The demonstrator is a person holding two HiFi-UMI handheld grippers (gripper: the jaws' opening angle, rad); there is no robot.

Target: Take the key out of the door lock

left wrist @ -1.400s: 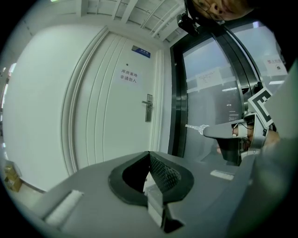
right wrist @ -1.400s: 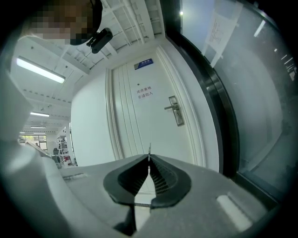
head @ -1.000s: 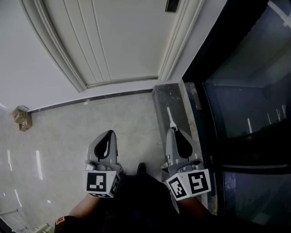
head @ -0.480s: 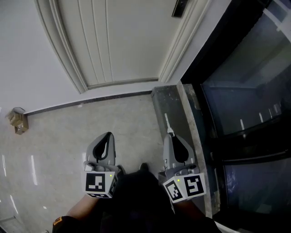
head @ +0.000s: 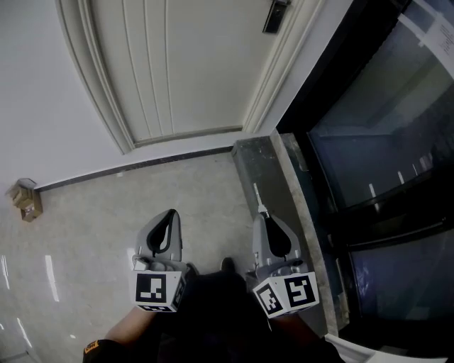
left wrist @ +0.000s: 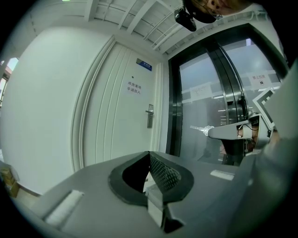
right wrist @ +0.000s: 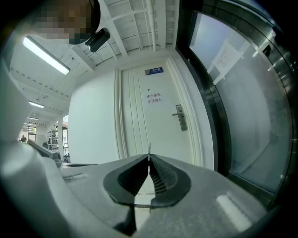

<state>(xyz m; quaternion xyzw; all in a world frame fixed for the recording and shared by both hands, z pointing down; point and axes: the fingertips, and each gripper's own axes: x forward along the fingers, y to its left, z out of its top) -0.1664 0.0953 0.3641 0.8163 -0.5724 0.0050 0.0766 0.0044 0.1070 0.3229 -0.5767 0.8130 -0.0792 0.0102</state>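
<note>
A slim silver key (head: 258, 198) sticks out of the tip of my right gripper (head: 264, 215), whose jaws are shut on it; its blade points toward the white door (head: 177, 64). The dark lock plate and handle (head: 275, 15) sit far off at the door's right edge, apart from the key. My left gripper (head: 169, 213) hangs beside it, shut with nothing in it. The left gripper view shows the key (left wrist: 204, 131) held out at the right and the door handle (left wrist: 149, 116) far ahead. Over the right gripper (right wrist: 149, 158), the key's thin edge (right wrist: 149, 149) rises toward the handle (right wrist: 180, 117).
A dark-framed glass wall (head: 376, 142) runs along the right, with a grey stone ledge (head: 273, 174) at its foot. A small cardboard box (head: 25, 200) lies on the pale tiled floor at the left wall. A shoe tip (head: 227, 266) shows between the grippers.
Both grippers sit a little lower in the head view and the door handle shows more at the top. The key stays held in the right gripper throughout.
</note>
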